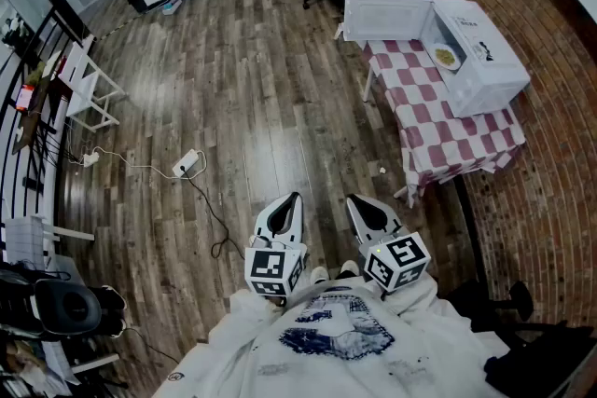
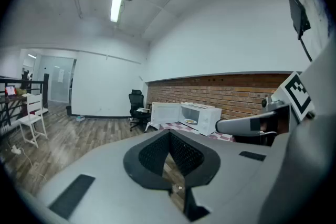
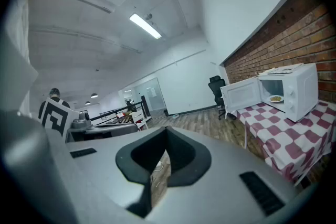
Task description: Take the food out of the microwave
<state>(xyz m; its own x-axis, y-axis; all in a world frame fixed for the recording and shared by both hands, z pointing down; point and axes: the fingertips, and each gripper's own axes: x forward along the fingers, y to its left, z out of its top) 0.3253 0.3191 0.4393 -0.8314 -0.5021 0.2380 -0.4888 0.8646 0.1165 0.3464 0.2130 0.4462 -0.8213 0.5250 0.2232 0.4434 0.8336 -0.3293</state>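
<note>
Food (image 1: 446, 56) sits inside the open-doored microwave (image 1: 485, 79), upper right of the head view, on a checked table (image 1: 438, 121). Left gripper (image 1: 297, 199) and right gripper (image 1: 353, 199), bottom centre, are both closed on nothing. Only the head view shows the person's white top (image 1: 336, 340).

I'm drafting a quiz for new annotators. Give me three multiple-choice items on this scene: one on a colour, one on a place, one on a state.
1. What is the tablecloth like?
A) blue striped
B) plain green
C) red-and-white checked

2. Where is the plate of food?
A) on top of the microwave
B) inside the microwave
C) on the tablecloth

3. How is the microwave door?
A) swung open
B) shut
C) removed

Answers:
1 C: the checks show in the head view.
2 B: it sits in the open cavity.
3 A: it stands swung out to the side.
</note>
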